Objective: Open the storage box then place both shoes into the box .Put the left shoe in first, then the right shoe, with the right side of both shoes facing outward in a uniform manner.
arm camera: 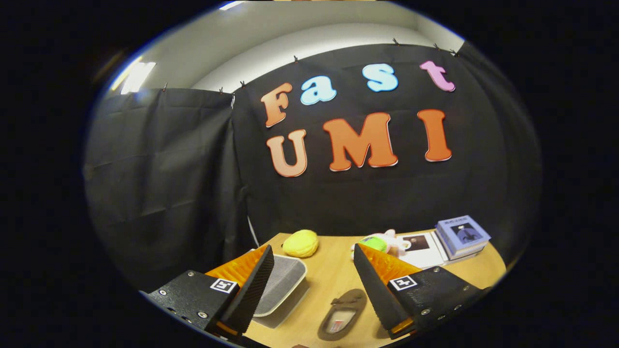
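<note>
handheld two-finger gripper (314, 270), seen from its own camera

each finger (251, 290) is a wedge with a ribbed, saw-toothed inner face. each sits on a textured black block studded with small silver screws and bearing a square black-and-white marker tag, one block on the left, one on the right.

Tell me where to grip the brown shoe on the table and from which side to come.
Grip the brown shoe by its side walls near the open heel end, coming down from above. It lies sole down between the open jaws of the gripper, its opening facing up, so the rim probably gives both jaws a hold. The grey storage box sits beside it.
</note>
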The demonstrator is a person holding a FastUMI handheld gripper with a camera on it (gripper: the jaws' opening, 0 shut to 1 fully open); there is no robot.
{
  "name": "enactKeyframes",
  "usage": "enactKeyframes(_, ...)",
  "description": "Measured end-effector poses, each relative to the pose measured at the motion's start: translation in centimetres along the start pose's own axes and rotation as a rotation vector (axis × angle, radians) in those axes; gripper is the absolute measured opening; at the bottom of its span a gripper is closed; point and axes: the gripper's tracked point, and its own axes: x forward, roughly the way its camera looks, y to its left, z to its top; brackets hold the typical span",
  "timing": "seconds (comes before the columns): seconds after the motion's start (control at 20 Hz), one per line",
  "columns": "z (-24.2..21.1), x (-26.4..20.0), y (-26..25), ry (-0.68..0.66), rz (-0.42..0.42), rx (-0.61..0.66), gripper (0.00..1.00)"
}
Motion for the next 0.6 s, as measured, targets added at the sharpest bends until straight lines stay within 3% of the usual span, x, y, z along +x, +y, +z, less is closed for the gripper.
enactKeyframes(0.6, -11.3, 4.2, 5.8, 0.349, 0.201, 0.218, 0.98)
